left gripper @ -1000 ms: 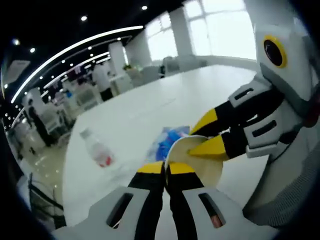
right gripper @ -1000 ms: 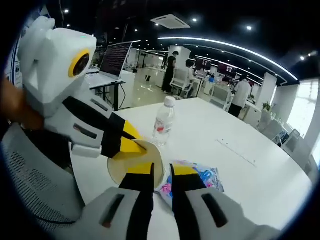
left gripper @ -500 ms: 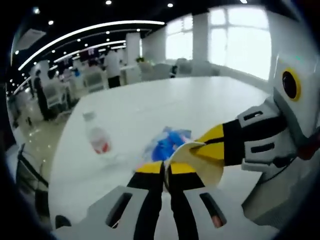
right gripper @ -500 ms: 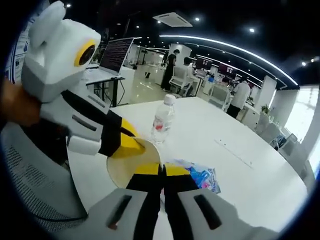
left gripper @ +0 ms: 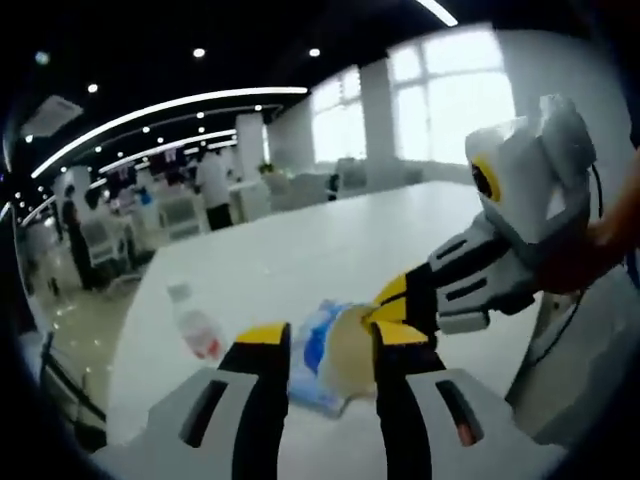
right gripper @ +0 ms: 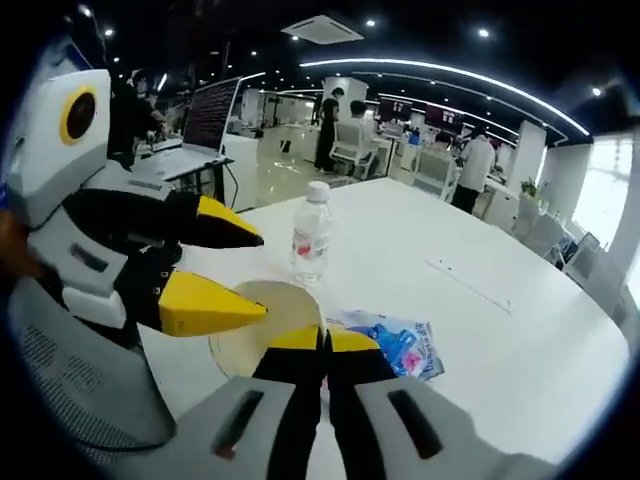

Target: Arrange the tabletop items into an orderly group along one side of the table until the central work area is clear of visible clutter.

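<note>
Paper, pale tan: a shallow paper bowl (right gripper: 268, 325) on the white counter (right gripper: 480, 340), rim nipped between the right tongs (right gripper: 322, 342), whose jaws are pressed together on its near edge. Left tongs (left gripper: 325, 340) stand spread, jaws apart either side of the bowl in the left gripper view, gripping nothing; in the right gripper view they enter from the left, one yellow tip just over the bowl's rim, the other above it.

Bowl sits just beside a blue-printed plastic packet (right gripper: 392, 342), touching or overlapping it; cannot tell which. Water bottle (right gripper: 311, 236) upright beyond the bowl, near but apart.

Step in hand, by my reading: carrying the bowl off to one side with a single grip. To do it well, hold the pinch firm, since a thin rim may buckle or slip. Lift clear before travelling so the packet isn't dragged. Keep the bowl level. Hold the open left tongs away from the rim to avoid knocking it. Steer wide of the bottle; it would tip easily.
</note>
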The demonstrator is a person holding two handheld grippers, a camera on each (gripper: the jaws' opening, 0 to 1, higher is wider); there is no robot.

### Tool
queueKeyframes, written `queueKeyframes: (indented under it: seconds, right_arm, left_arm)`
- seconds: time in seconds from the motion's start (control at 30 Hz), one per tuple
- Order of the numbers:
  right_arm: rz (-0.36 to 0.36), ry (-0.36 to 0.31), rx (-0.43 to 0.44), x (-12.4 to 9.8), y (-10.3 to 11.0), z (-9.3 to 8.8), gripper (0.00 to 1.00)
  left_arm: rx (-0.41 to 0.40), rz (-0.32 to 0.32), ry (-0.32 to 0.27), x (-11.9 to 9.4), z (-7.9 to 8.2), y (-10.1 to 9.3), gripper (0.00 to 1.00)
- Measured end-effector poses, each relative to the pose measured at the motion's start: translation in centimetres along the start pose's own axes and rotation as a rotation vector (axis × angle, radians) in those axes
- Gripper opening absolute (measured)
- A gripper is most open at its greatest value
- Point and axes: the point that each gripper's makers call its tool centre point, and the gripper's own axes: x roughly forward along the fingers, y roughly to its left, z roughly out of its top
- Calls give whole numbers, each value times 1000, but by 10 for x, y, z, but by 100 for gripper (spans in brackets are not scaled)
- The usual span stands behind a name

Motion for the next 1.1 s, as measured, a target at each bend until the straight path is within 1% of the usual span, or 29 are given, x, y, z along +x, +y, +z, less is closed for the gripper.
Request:
queueKeyframes:
  seconds: [0.13,0.3,0.4,0.47,0.57,0.63,0.77,0.87,0.9,0.93,0.97,1.0,1.1]
  right_arm:
    - [9,9,9,2,-3,1,0]
    - [23,22,22,4,-6,2,0]
    - [40,35,48,8,-9,3,0]
    - [46,40,58,9,-10,4,0]
    - [61,50,81,12,-12,6,0]
    - [71,60,99,15,-15,9,0]
    - [86,68,107,21,-18,14,0]
    - [98,75,111,27,-18,17,0]
    - [104,80,113,30,-18,17,0]
    - [106,85,112,33,-19,17,0]
    - [107,87,111,34,-19,18,0]
    - [113,94,107,38,-19,18,0]
    - [126,105,112,45,-19,20,0]
  left_arm:
    - [27,-5,-24,-8,5,-1,36]
    - [21,-9,-30,-19,6,1,39]
    - [22,-12,-33,-27,6,1,42]
    - [25,-17,-29,-32,3,-1,44]
    - [9,-35,-22,-41,-2,-5,45]
    - [2,-45,-26,-46,-5,-8,49]
    - [-20,-58,-18,-55,-12,-15,53]
    - [-30,-57,-25,-59,-15,-19,59]
    - [-19,-61,-20,-61,-16,-22,60]
    - [1,-57,-14,-61,-16,-23,60]
    - [5,-56,-15,-61,-15,-23,61]
    - [2,-55,-25,-63,-13,-24,62]
    - [-20,-61,-29,-64,-12,-27,65]
